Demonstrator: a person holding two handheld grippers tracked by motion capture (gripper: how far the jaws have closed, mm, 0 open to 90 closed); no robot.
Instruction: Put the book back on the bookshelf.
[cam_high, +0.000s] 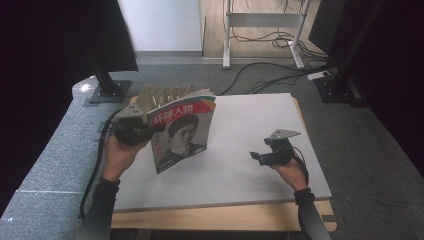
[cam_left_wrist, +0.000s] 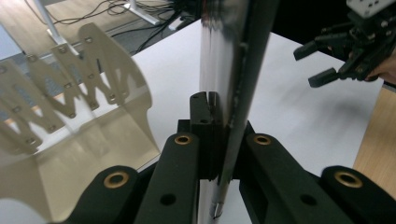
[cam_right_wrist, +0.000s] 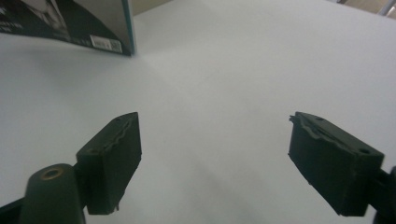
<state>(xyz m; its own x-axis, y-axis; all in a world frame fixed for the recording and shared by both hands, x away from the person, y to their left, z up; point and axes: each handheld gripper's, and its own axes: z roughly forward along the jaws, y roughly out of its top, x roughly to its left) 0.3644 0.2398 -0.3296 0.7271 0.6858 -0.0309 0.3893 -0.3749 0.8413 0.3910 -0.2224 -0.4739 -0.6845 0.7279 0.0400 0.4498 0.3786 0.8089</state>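
Two grippers work above a white tabletop (cam_high: 250, 150) on grey carpet (cam_high: 370, 140): the left gripper (cam_high: 131, 131) pinches an upright magazine (cam_high: 182, 132) beside a wooden rack (cam_high: 165, 94); the right gripper (cam_high: 267, 156) hangs spread, nothing between its jaws.

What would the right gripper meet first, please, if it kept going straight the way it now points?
Probably the bare white table top: the right gripper is open, nothing is between its jaws, and it looks along the empty surface. The magazine stands off to the side in the right gripper view, seemingly outside that line, though depth is unclear.
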